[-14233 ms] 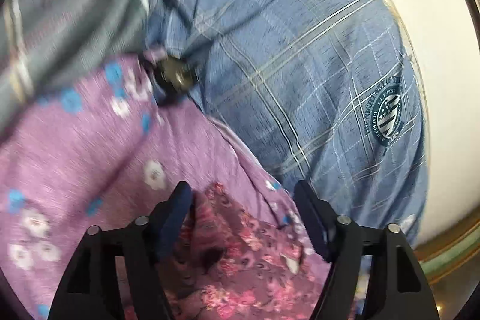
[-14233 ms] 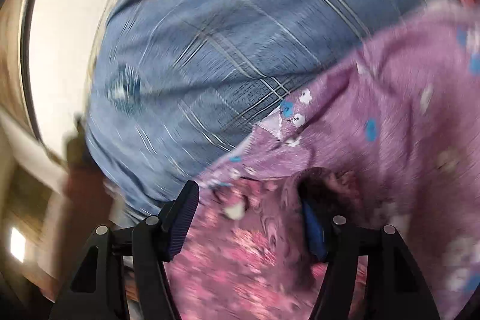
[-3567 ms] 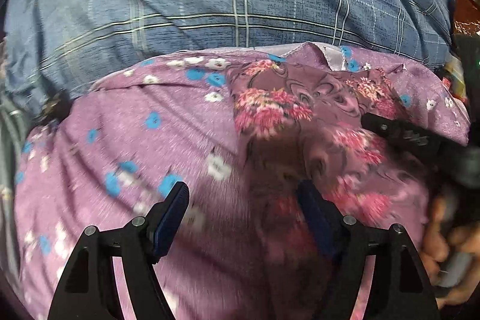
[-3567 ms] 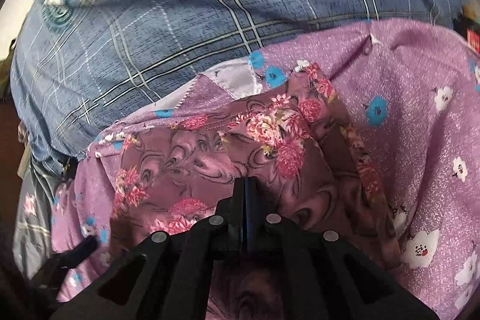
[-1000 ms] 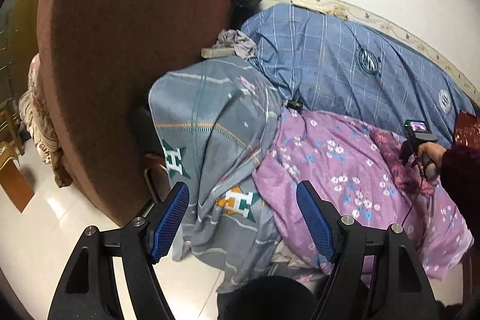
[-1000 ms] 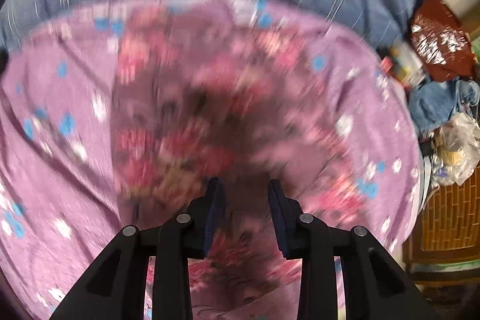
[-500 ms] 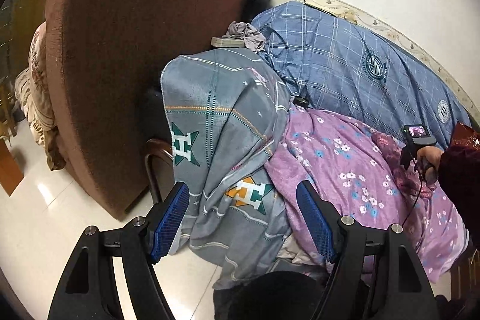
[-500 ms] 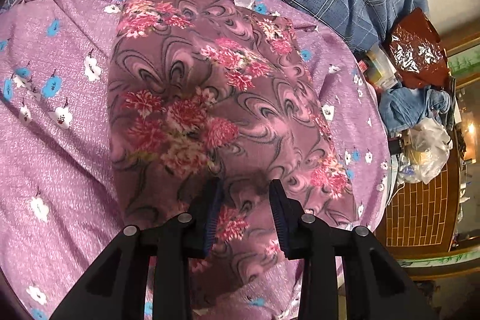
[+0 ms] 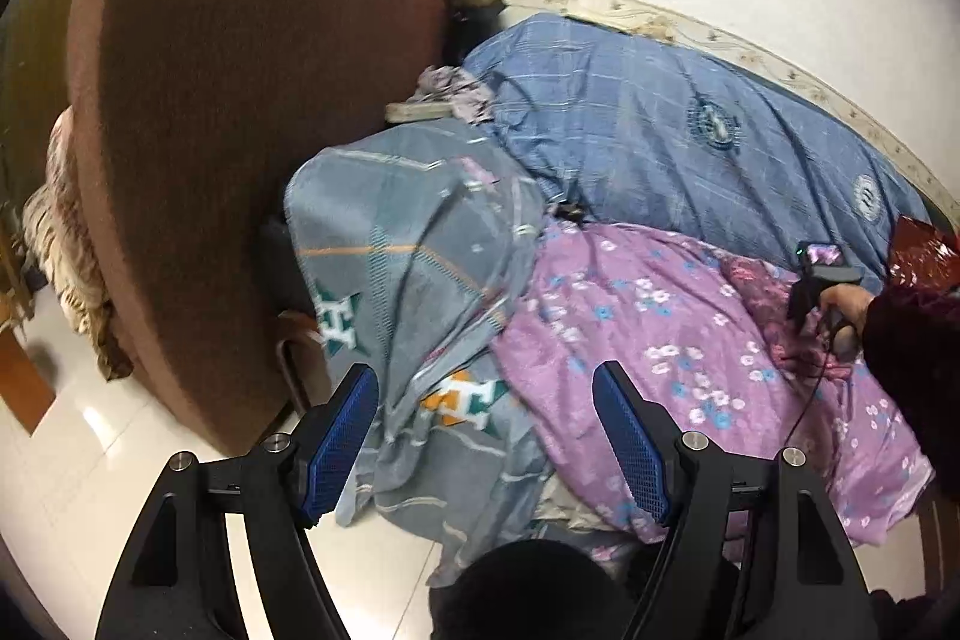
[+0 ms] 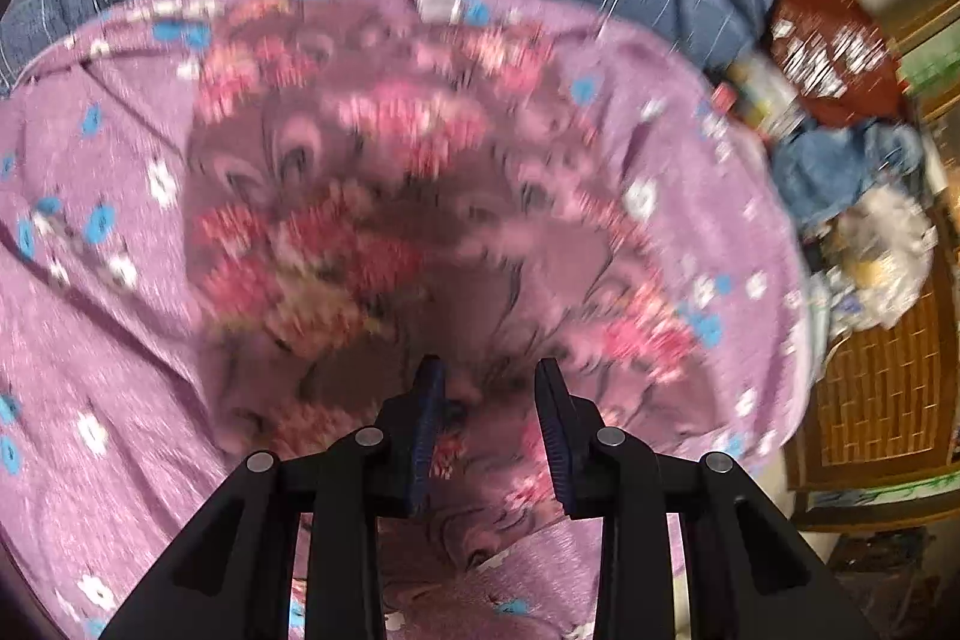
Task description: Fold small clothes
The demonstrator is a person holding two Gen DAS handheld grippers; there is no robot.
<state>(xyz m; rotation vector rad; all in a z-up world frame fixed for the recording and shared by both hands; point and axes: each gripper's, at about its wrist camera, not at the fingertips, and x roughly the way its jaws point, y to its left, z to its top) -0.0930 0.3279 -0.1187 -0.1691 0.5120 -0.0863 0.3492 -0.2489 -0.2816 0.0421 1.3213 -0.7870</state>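
Note:
A small maroon garment with pink flowers [image 10: 384, 196] lies folded on a purple flowered blanket [image 10: 90, 400]; the right wrist view is blurred by motion. My right gripper [image 10: 489, 400] hovers over the garment's near edge, jaws partly apart, holding nothing. In the left wrist view the garment [image 9: 762, 292] is a small patch far right, beside the right gripper [image 9: 810, 292] in a hand. My left gripper [image 9: 486, 424] is wide open and empty, held well back from the bed.
A blue plaid quilt [image 9: 690, 130] lies behind the purple blanket [image 9: 660, 340]. A grey blanket [image 9: 408, 250] hangs off the bed. A brown armchair back [image 9: 210, 130] stands left. A wicker cabinet [image 10: 882, 388] with clutter [image 10: 840, 172] stands right. White floor tiles [image 9: 72, 460].
My left gripper pulled far back from the bed to a wide view and shifted slightly. My right gripper let go of the floral garment and now moves over it, jaws partly apart.

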